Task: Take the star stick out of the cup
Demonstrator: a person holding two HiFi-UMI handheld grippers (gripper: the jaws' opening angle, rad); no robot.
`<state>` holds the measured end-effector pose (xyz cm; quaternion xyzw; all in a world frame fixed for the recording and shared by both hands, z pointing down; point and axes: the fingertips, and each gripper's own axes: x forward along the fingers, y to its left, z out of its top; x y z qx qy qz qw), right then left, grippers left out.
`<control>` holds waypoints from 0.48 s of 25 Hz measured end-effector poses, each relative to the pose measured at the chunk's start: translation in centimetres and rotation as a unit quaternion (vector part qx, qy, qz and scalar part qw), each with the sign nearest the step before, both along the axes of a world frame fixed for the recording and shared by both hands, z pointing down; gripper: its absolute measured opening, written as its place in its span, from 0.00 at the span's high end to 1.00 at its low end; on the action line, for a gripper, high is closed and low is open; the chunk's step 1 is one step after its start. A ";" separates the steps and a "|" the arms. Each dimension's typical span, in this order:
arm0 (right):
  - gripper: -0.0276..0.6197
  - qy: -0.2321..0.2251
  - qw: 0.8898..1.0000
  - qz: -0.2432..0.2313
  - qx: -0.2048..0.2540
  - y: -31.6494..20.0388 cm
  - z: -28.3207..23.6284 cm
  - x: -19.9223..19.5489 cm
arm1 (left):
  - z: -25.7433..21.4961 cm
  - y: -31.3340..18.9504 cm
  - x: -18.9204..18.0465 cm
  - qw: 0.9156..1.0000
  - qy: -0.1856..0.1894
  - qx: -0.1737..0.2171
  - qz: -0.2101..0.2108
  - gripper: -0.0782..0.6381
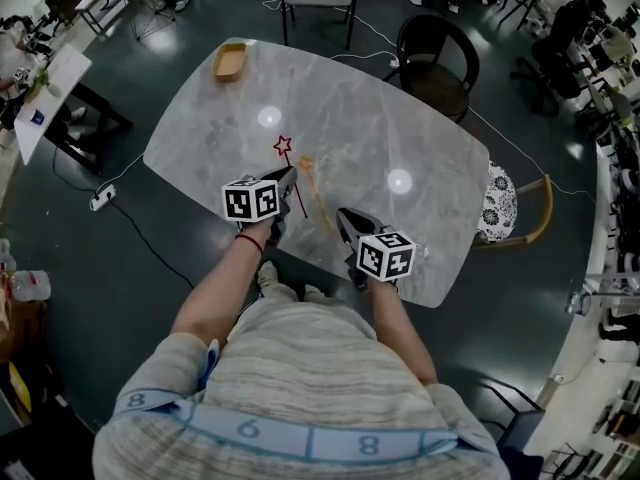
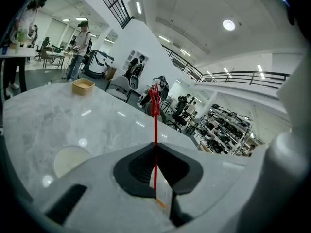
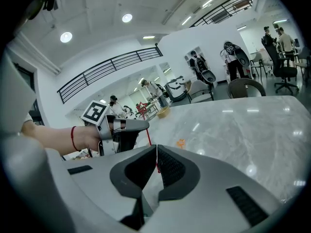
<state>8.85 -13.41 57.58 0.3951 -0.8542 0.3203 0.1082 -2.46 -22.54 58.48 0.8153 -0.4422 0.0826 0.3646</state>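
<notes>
My left gripper (image 1: pixel 289 176) is shut on a thin red star stick (image 1: pixel 283 145). The star end stands up and away from the jaws over the marble table (image 1: pixel 370 118), and the stick's lower end pokes out below them. In the left gripper view the stick (image 2: pixel 155 115) rises straight from the closed jaws of the left gripper (image 2: pixel 155 148). My right gripper (image 1: pixel 342 216) is just to the right of the left one, near the table's front edge, and its jaws are together. From the right gripper (image 3: pixel 156 148) I see the left gripper (image 3: pixel 124 130) close by. No cup shows in any view.
A thin orange streak (image 1: pixel 318 193) lies on the table between the grippers. A small wooden bowl (image 1: pixel 229 60) sits at the far left corner. Chairs (image 1: pixel 435 63) stand round the far and right sides, and people are in the background.
</notes>
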 end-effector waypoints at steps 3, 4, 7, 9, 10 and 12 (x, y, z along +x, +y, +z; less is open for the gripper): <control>0.94 0.000 1.000 -0.002 -0.001 0.3 0.3 -0.1 | 1.0 0.3 -0.1 1.000 0.005 -0.011 -0.004 0.87; 0.94 0.000 1.000 -0.003 -0.002 0.4 0.4 -0.1 | 1.3 0.4 -0.1 1.000 0.006 -0.015 -0.007 0.87; 0.94 -0.001 1.000 -0.004 -0.004 0.5 0.7 0.0 | 2.0 0.5 0.2 1.000 0.013 -0.023 -0.009 0.87; 0.94 -0.003 1.000 -0.003 -0.006 0.5 0.8 0.1 | 2.4 0.6 0.5 0.999 0.019 -0.030 -0.009 0.87; 0.94 -0.003 1.000 -0.004 -0.007 0.5 1.0 0.1 | 2.7 0.7 0.6 0.999 0.021 -0.035 -0.010 0.87; 0.94 -0.004 1.000 -0.006 -0.011 0.6 1.3 0.1 | 3.5 0.8 0.7 0.999 0.024 -0.045 -0.011 0.87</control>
